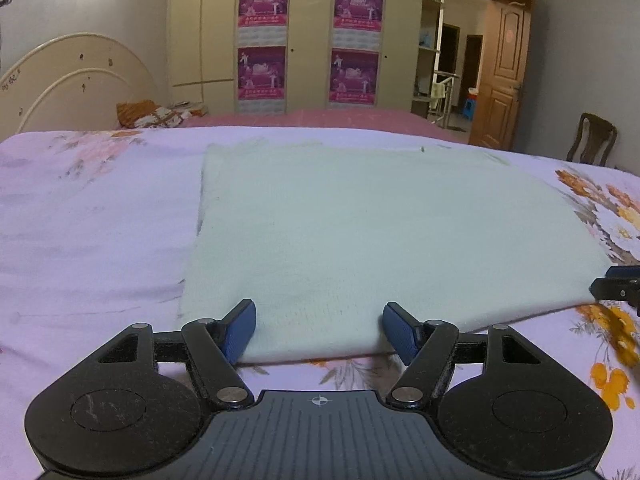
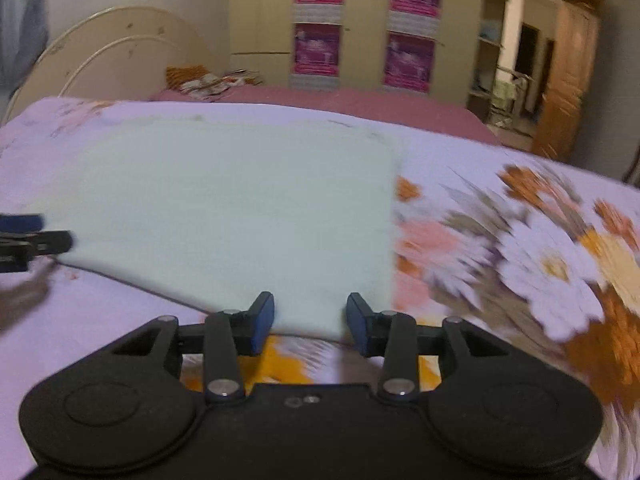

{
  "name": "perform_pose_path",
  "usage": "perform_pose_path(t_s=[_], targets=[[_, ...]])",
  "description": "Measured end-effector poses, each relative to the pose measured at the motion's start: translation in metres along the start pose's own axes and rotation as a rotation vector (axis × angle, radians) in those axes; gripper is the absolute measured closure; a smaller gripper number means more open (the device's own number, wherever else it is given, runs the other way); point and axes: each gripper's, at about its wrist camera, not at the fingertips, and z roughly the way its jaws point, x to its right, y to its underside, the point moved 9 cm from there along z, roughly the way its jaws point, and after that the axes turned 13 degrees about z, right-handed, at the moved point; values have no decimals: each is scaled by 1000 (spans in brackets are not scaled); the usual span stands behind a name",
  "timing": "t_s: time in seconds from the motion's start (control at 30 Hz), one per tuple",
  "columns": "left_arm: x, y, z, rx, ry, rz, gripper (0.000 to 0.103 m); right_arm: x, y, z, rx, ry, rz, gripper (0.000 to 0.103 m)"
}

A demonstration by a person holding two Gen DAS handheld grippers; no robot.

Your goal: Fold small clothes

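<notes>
Both grippers' spread pads straddle the pale cloth's [image 1: 360,240] near edge.

Pale mint-green knit garment [image 1: 360,232], folded into a flat, roughly rectangular panel; lies spread on the floral lilac bedsheet [image 1: 92,224], smooth, few wrinkles; fine ribbed texture faintly visible near the front; near edge doubled over, slightly rounded; left edge straight, far edge a little ragged; right side clean and straight in the right wrist view.

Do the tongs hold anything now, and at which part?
Nothing is held. Both tongs stand open at the near edge of the pale cloth.
</notes>
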Motion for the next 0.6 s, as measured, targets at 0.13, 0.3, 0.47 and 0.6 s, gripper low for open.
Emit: perform_pose_path(t_s=[0.13,0.3,0.47,0.6], targets=[[-3,-2,-5,0,-25,-32,33,-3,-5,-8,6,0,17,69],[-8,1,-5,-13,-33,-40,33,-1,6,3,-37,17,17,67],[-10,9,2,-18,-34,-24,33,-2,-1,-14,16,-6,29,66],[-16,4,-2,-34,-31,-52,33,1,4,-5,-42,18,28,66]])
